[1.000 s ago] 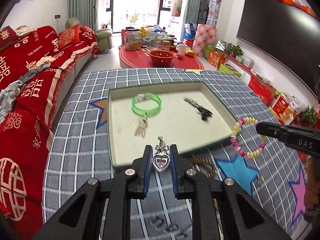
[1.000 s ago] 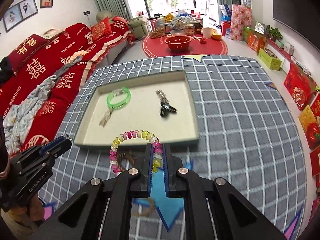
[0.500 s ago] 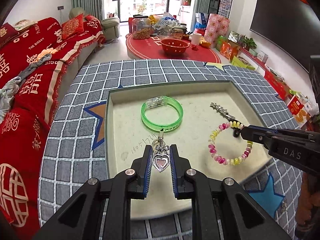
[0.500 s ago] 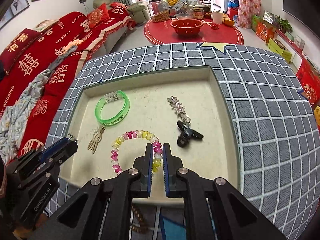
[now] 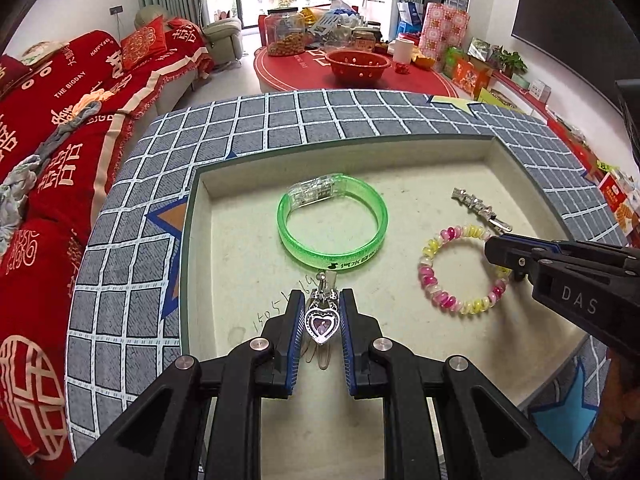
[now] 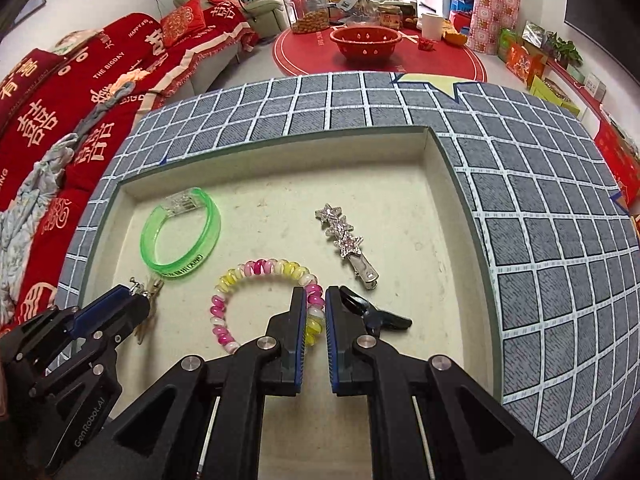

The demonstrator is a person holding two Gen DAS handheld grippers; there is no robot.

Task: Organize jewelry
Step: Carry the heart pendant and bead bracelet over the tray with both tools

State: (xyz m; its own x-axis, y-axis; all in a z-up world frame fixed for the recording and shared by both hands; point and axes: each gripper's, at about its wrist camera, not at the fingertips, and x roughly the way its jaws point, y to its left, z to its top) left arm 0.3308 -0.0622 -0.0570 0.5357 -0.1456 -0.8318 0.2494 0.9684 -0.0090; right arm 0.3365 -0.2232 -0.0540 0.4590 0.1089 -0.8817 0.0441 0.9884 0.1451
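I have both pieces over the tray [image 5: 192, 240] now. My left gripper [image 5: 322, 320] has its jaws pinching the heart pendant [image 5: 322, 322] by its sides, the loop end pointing up toward the green bangle [image 5: 332, 228]. My right gripper [image 6: 316, 316] has its jaws pressed nearly together on one side of the bead bracelet [image 6: 264, 270], which looks to lie on or just above the tray floor; I cannot tell which.

The job here, as I judge it, is to set both down cleanly inside the tray without piling them on what is already there. For the pendant, I would lower until it rests on the floor before letting go, since a drop from height could send it under the bangle, which sits just beyond the jaws. There is another small clip-like piece under the left gripper, so I would place the pendant beside that, not on it.

For the bracelet, the star clip [image 6: 346, 246] and the black clip [image 6: 376, 314] lie close on the right of my jaws, the black one just beside them. I would spread the jaws only a little and lift straight up, so the beads do not snag or drag and the right jaw does not nudge the black clip.

The two grippers are near each other, so I would release one at a time.
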